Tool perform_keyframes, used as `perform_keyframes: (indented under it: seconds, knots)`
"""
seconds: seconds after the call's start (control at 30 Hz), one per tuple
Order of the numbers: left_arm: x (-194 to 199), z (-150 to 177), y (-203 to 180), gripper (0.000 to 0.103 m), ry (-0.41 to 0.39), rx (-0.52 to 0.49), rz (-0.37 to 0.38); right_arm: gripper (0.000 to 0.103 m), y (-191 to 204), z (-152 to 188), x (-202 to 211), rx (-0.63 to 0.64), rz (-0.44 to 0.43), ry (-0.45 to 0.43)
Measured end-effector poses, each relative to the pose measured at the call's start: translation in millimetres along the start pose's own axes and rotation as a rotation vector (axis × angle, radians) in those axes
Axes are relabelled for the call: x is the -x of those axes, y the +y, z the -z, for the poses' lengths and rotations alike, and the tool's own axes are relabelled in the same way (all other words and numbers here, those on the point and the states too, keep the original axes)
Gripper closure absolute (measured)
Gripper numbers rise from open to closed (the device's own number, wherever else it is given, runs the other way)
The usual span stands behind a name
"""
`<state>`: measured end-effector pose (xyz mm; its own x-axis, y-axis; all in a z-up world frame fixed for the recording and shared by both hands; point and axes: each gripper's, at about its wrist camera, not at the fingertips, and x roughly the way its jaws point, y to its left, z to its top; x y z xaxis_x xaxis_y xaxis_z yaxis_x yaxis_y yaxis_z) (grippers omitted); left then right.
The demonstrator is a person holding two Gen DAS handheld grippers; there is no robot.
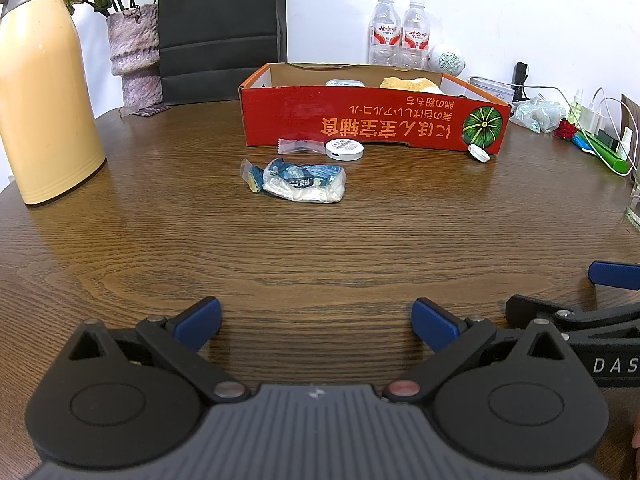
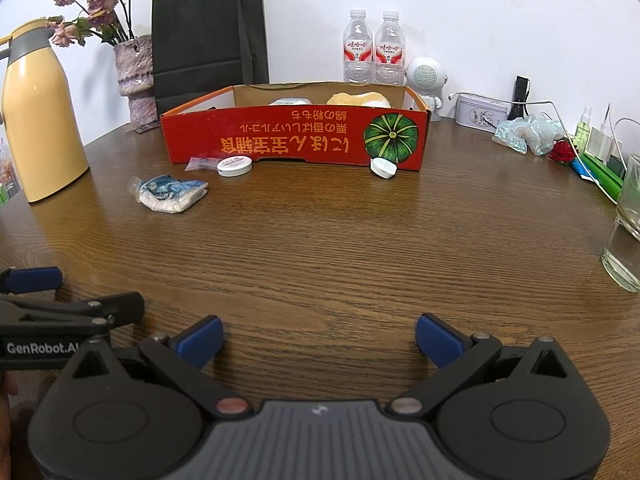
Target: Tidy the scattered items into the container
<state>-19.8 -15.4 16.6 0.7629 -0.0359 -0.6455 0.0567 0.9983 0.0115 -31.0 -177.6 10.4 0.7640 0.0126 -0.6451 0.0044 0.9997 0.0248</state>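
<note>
A red cardboard box (image 1: 360, 120) (image 2: 280, 136) stands at the far middle of the wooden table, holding a white case and a yellow-white cloth. In front of it lie a blue-white crumpled packet (image 1: 294, 180) (image 2: 170, 194), a small clear sachet (image 1: 300, 146) (image 2: 200, 164), a round white disc (image 1: 344, 148) (image 2: 235, 167) and a small white cap (image 1: 479, 153) (image 2: 383, 168). My left gripper (image 1: 316, 322) is open and empty, near the table's front. My right gripper (image 2: 319, 338) is open and empty beside it.
A yellow thermos (image 1: 44, 92) (image 2: 38, 116) stands at the left. A vase (image 1: 134, 52), black bag (image 1: 220, 28), two water bottles (image 1: 400, 32), a white speaker (image 2: 426, 76) and a tin (image 2: 480, 114) line the back. Cables, a green item (image 1: 600, 152) and glasses (image 2: 626, 232) are at the right.
</note>
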Motion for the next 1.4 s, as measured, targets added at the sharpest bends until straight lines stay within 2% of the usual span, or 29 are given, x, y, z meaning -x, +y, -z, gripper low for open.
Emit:
perform_keyframes:
  seconds: [0.1, 0.17, 0.27, 0.33, 0.4, 0.47, 0.53, 0.6, 0.63, 0.67, 0.7, 0.77, 0.8, 0.87, 0.9, 0.97, 1.03, 1.13, 1.3, 1.4]
  knots:
    - [-1.4, -1.8, 0.9, 0.0, -0.005, -0.011, 0.013, 0.0, 0.2, 0.1, -0.4, 0.004, 0.0, 0.001]
    - [-4.6, -10.8, 5.8, 0.0, -0.031, -0.061, 0.075, 0.0, 0.5, 0.0, -0.6, 0.013, -0.002, 0.002]
    - [-10.0, -40.7, 25.7, 0.0, -0.088, -0.043, 0.137, 0.001, -4.8, -4.5, -2.8, 0.053, -0.046, 0.015]
    - [-25.7, -69.1, 39.5, 0.0, -0.111, -0.038, 0.191, 0.007, -11.4, -13.5, -4.1, 0.047, -0.055, 0.002]
    - [-52.1, -91.5, 49.5, 0.002, -0.077, -0.027, 0.219, 0.006, -18.6, -27.5, -4.8, 0.009, -0.064, -0.034]
    - [-81.1, -105.7, 54.2, 0.007, 0.009, -0.022, 0.171, 0.007, -22.6, -44.5, -7.5, -0.019, -0.078, -0.063]
    - [-98.8, -108.0, 59.7, 0.027, 0.036, -0.035, 0.165, 0.007, -20.6, -61.2, -11.6, -0.006, -0.082, -0.09]
    - [-101.8, -103.8, 68.8, 0.054, 0.015, -0.016, 0.201, 0.007, -13.8, -76.8, -16.8, 0.029, -0.091, -0.119]
    - [-101.0, -102.2, 72.4, 0.061, 0.009, -0.017, 0.21, 0.008, -8.5, -84.7, -21.0, 0.052, -0.106, -0.134]
    - [-100.1, -101.4, 74.4, 0.079, 0.012, -0.029, 0.213, 0.008, -2.2, -93.2, -27.0, 0.076, -0.126, -0.145]
    - [-98.9, -100.7, 77.3, 0.089, 0.018, -0.032, 0.221, 0.008, 5.0, -101.8, -34.2, 0.098, -0.146, -0.153]
    - [-96.4, -101.1, 92.2, 0.093, 0.024, 0.002, 0.227, 0.012, 25.4, -119.4, -54.2, 0.151, -0.2, -0.156]
    - [-94.9, -101.7, 100.2, 0.095, 0.016, 0.029, 0.207, 0.017, 36.1, -126.7, -65.1, 0.175, -0.23, -0.153]
    - [-89.9, -103.7, 119.4, 0.095, -0.023, 0.079, 0.134, 0.025, 58.5, -140.3, -91.1, 0.213, -0.291, -0.131]
    - [-86.1, -104.7, 128.8, 0.095, -0.048, 0.104, 0.099, 0.033, 70.4, -146.2, -104.9, 0.225, -0.314, -0.116]
    - [-79.0, -106.4, 147.2, 0.095, -0.093, 0.166, 0.044, 0.041, 90.7, -153.3, -127.0, 0.238, -0.323, -0.091]
    - [-76.3, -107.0, 159.4, 0.095, -0.107, 0.218, 0.016, 0.042, 107.4, -156.1, -146.6, 0.24, -0.292, -0.072]
    - [-73.2, -107.4, 161.1, 0.095, -0.123, 0.227, -0.01, 0.039, 123.6, -150.2, -163.4, 0.221, -0.185, -0.038]
    - [-69.9, -108.4, 153.3, 0.095, -0.126, 0.201, 0.03, 0.036, 140.0, -143.4, -167.4, 0.183, -0.09, -0.062]
    - [-69.7, -108.6, 153.2, 0.095, -0.126, 0.199, 0.035, 0.041, 139.7, -140.3, -165.6, 0.155, -0.068, -0.076]
